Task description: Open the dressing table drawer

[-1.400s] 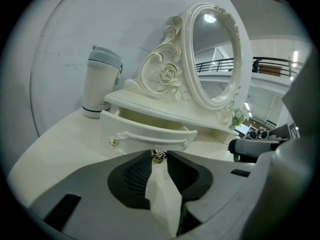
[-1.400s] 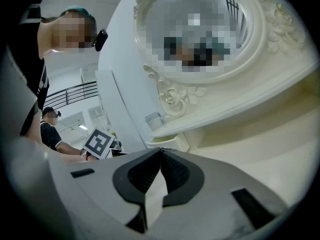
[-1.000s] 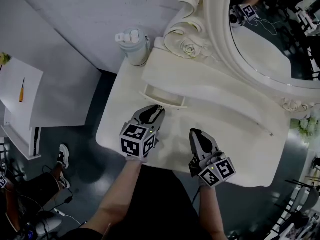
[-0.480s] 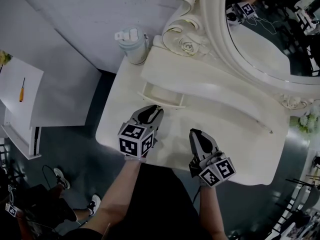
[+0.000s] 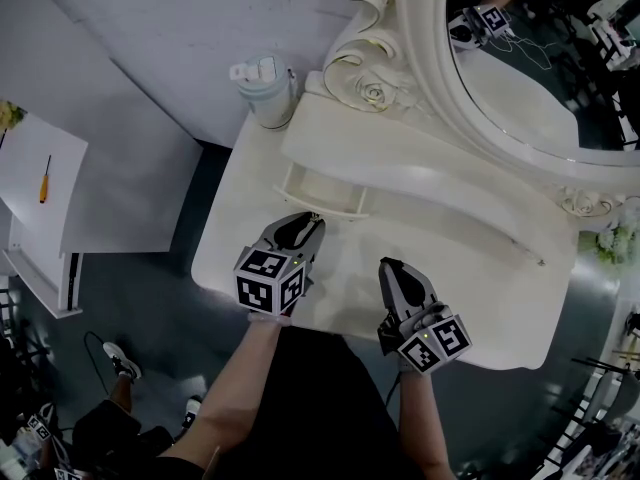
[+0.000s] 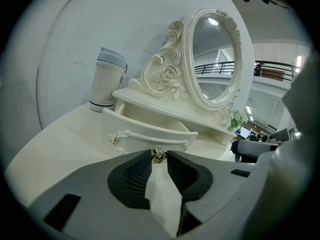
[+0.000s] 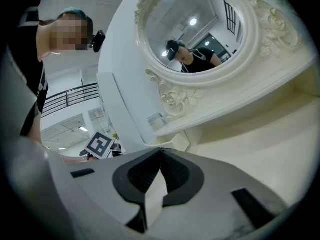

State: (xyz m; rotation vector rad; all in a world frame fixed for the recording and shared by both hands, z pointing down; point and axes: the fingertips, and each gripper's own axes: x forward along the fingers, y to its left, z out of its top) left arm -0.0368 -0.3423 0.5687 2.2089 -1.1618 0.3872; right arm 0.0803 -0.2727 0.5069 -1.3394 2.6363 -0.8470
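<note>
My head view looks steeply down on the dressing table [image 5: 470, 298] from above the left tool [image 5: 312, 218] and right tool [image 5: 390, 266]. The left gripper view sits low, close to the drawer [image 6: 145, 136], facing the oval mirror [image 6: 215, 59]; the right gripper view tilts up at that same mirror, which all three views share

White wall [image 5: 150, 48]; dark floor [image 5: 170, 308]; white side table [image 5: 60, 203], perhaps a shelf

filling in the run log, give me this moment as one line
step: open drawer | drawer: partly out | left gripper: shut on knob | right gripper: shut, empty, over dressing table
</note>
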